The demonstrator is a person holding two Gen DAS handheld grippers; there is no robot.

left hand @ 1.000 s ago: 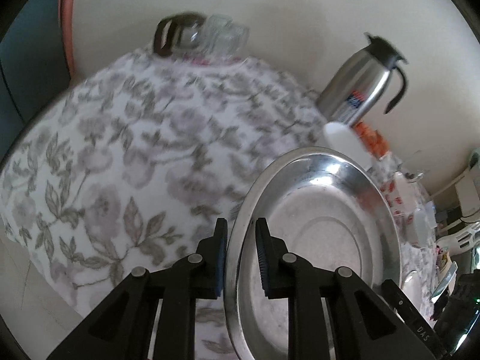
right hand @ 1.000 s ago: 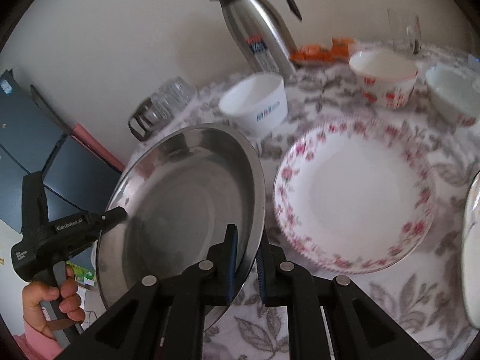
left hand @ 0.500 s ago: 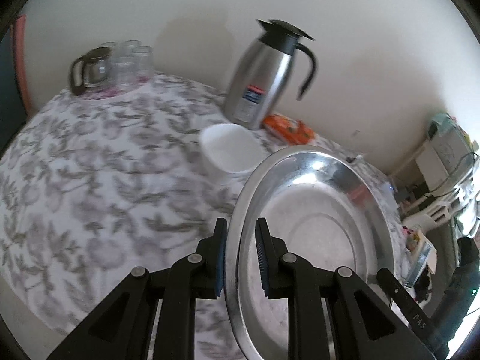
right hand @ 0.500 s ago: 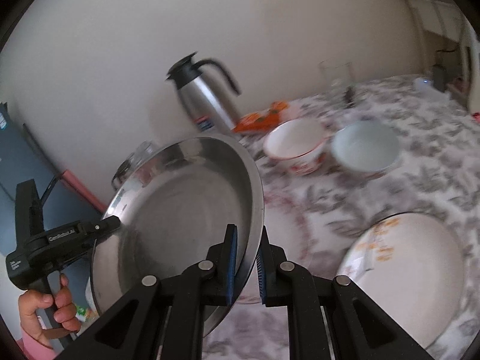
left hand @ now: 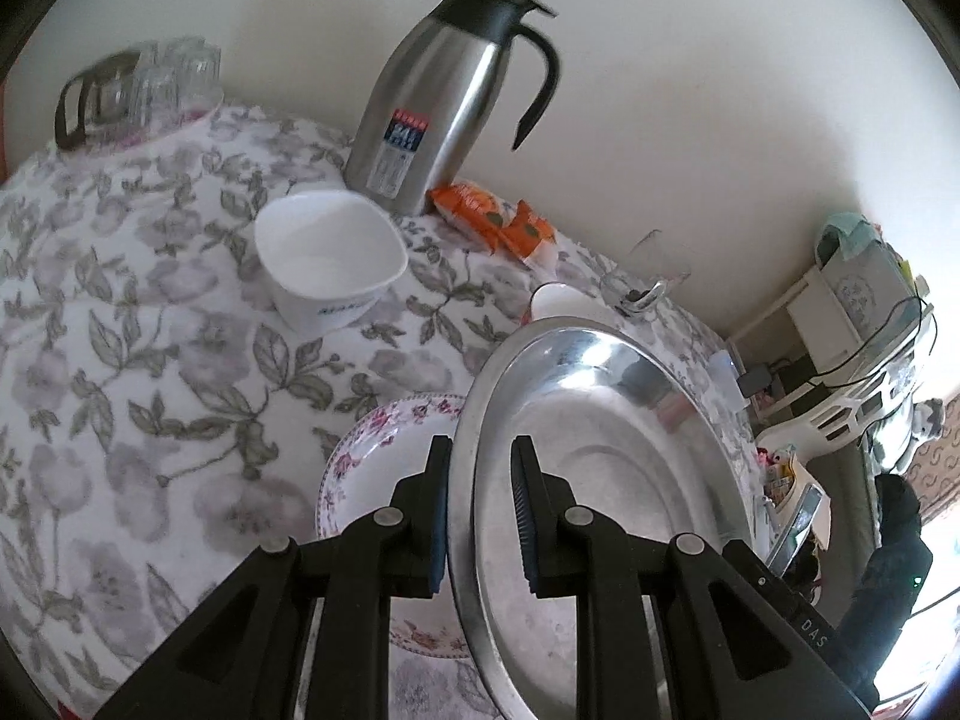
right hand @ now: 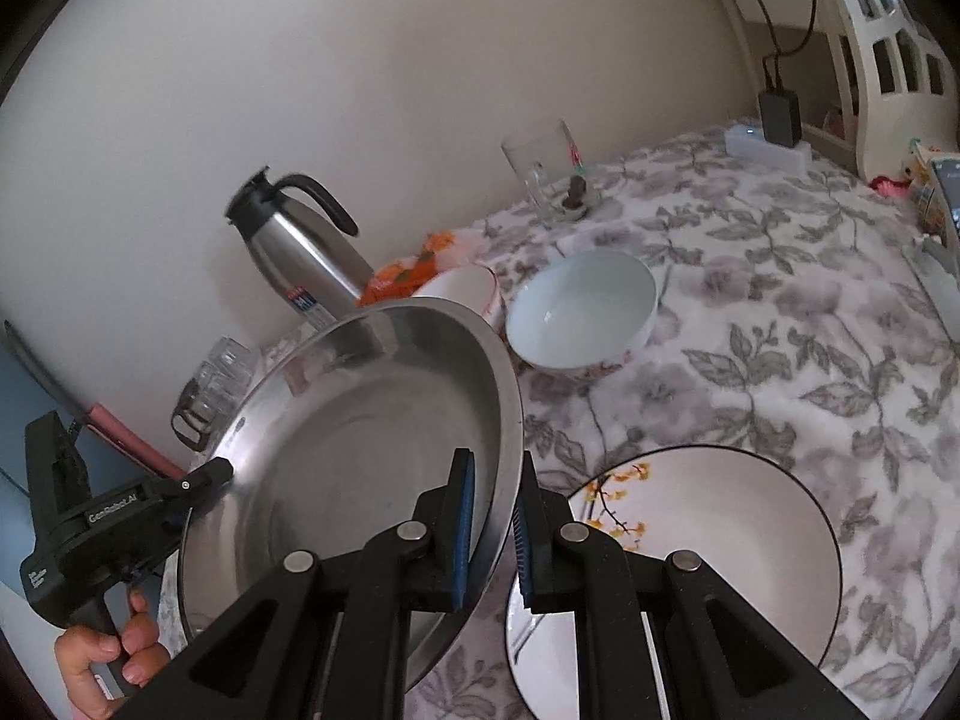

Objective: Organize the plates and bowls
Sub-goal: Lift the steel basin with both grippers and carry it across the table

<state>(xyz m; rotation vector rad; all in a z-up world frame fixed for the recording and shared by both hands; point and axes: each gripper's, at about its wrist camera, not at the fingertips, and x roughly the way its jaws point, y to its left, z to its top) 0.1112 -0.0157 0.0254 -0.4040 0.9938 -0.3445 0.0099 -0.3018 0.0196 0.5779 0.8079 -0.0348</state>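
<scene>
In the left wrist view the left gripper [left hand: 478, 507] has its jaws nearly closed on the near rim of the steel plate [left hand: 606, 480], which is carried tilted above a rose-patterned plate [left hand: 384, 438] just below-left of the fingers, probably its stacking spot; the flask [left hand: 444, 114] far ahead bears an unreadable label. In the right wrist view the right gripper [right hand: 495, 525] pinches the opposite rim, sharing the wide plate's weight, and "GenRobot.AI" shows on the far gripper's body.

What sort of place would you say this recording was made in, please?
Most likely a home dining table: a floral tablecloth carries a steel thermos jug, bowls such as the white bowl, and a patterned plate.
</scene>
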